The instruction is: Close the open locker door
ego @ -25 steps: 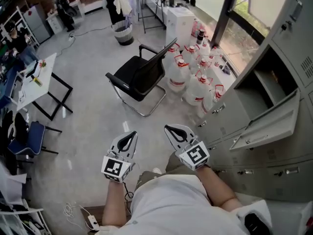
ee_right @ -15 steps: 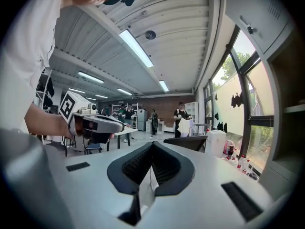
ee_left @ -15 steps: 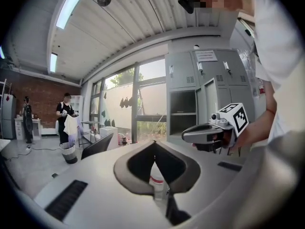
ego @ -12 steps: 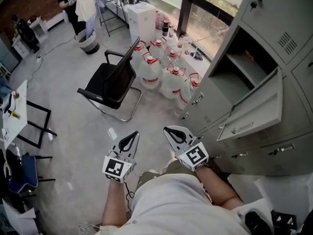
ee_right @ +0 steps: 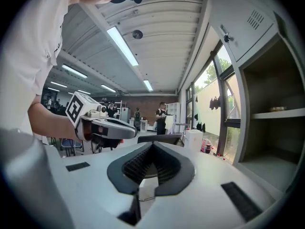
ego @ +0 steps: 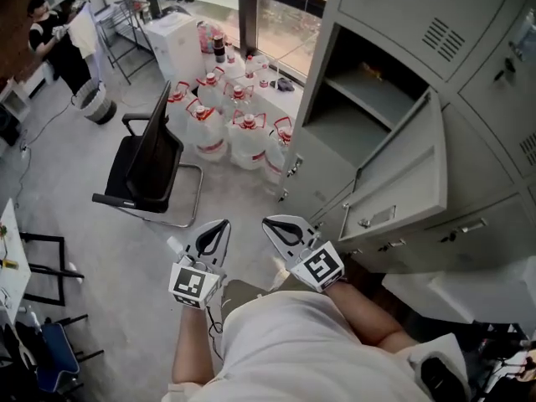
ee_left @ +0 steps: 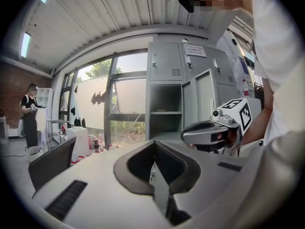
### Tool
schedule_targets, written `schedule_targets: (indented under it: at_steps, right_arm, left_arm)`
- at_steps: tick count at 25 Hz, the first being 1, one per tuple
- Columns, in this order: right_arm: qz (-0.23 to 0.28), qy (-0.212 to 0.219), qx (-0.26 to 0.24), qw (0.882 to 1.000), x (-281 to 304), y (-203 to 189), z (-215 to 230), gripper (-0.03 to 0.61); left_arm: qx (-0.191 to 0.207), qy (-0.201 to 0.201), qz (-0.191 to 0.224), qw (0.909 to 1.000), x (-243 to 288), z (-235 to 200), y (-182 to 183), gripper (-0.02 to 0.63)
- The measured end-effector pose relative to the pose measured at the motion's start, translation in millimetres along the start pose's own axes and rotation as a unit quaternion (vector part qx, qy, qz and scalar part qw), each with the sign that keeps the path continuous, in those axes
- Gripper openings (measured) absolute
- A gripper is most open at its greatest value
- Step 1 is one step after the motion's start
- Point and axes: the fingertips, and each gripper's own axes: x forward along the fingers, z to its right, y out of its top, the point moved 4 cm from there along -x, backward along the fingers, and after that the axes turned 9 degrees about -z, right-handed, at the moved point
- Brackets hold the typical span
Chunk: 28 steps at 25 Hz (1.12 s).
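No legible text, notice (ee_left: pixel 195 50) on locker (ee_left: pixel 164 61) unreadable

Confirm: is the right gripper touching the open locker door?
Apart. In the head view the right gripper, jaws shut, sits below and left of the open locker door, with closed locker fronts showing between them.

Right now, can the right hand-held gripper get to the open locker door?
Probably yes. The open locker door sticks out close beside the right hand-held gripper, which is shut and empty, and nothing stands between them.
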Motion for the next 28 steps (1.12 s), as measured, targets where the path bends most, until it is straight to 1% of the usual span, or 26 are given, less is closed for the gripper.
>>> schedule_targets:
  at_steps: [7,9,12,17,21,25,28]
  right_arm:
    - [-0.006,-0.063,0.030,0.998,-8.1,-12.7,38.8,0.011]
    - [-0.006,-0.089,0.040,0.995,-7.0,-13.7,47.7,0.011]
    - [-0.004,-0.142,0.056,0.988,-7.4,-14.0,63.9,0.011]
    - [-0.006,-0.223,0.081,0.971,-15.7,-15.8,75.3,0.011]
    - [-0.014,-0.282,0.100,0.954,-29.2,-21.7,73.1,0.011]
    - [-0.022,-0.343,0.124,0.931,-50.8,-31.3,63.9,0.011]
    - [-0.028,-0.385,0.140,0.912,-70.1,-40.7,57.5,0.011]
  left_arm:
    - [0.011,-0.073,0.002,0.9972,57.2,1.5,15.6,0.003]
    - [0.020,-0.099,-0.001,0.9948,69.5,-3.4,17.3,0.003]
    - [0.036,-0.147,-0.005,0.9885,88.9,-10.0,21.8,0.003]
    - [0.066,-0.225,-0.009,0.9722,111.0,-9.3,29.0,0.003]
    - [0.081,-0.282,-0.012,0.9559,124.7,-1.2,31.2,0.003]
    - [0.098,-0.342,-0.014,0.9346,134.2,15.3,31.9,0.003]
    - [0.110,-0.376,-0.015,0.9200,141.4,29.9,31.4,0.003]
